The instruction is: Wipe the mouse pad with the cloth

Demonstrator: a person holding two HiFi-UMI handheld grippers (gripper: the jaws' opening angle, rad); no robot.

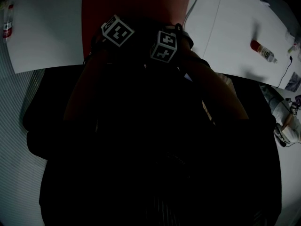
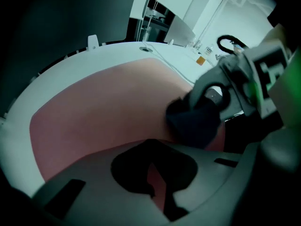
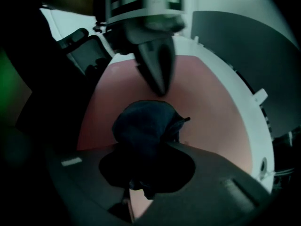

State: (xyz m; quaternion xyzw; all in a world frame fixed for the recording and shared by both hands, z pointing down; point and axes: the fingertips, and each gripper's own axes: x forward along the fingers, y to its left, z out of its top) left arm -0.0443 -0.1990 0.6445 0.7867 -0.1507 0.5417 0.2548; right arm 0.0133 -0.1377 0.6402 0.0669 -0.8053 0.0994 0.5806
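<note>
A red mouse pad (image 1: 136, 4) (image 2: 103, 107) (image 3: 207, 102) lies on the white table (image 1: 235, 27). In the head view only the two marker cubes show, left (image 1: 117, 30) and right (image 1: 163, 46), close together over the pad's near edge; the jaws are hidden in the dark. My right gripper (image 3: 136, 192) is shut on a bunched dark blue cloth (image 3: 146, 126) (image 2: 193, 119) that rests on the pad. My left gripper (image 3: 157, 86) hangs just beyond the cloth, its fingers pressed together with nothing between them, tips close above the pad.
A red-capped bottle (image 1: 263, 51) lies at the table's right, another bottle (image 1: 7, 25) at the far left. A thin cable (image 1: 195, 4) runs along the pad's right side. A dark chair back (image 3: 244, 46) stands beyond the table's edge.
</note>
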